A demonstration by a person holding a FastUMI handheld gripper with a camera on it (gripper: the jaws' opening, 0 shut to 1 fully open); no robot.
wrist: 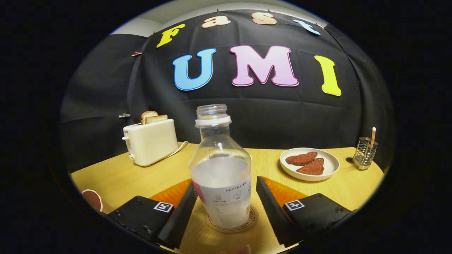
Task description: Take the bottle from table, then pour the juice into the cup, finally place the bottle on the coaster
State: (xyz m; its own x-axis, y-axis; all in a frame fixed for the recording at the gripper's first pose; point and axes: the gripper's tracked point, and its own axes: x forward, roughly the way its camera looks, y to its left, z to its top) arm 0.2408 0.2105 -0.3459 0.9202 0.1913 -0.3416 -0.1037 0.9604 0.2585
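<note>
Black cloth wall [268,116] (creased) behind a light wooden table [120,176]; pale ceiling [197,8] above.

This is a staged kitchen-table setting inside a booth, not a real home kitchen. A black cloth wall [268,113] hangs as a backdrop close behind a light wooden table [116,176]. On the table stand breakfast things: a cream toaster [150,146] with toast [153,117] poking out of its slots, a white plate [332,165] with two reddish slices [306,163], and a small wire holder [364,153] with a stick in it.
</note>
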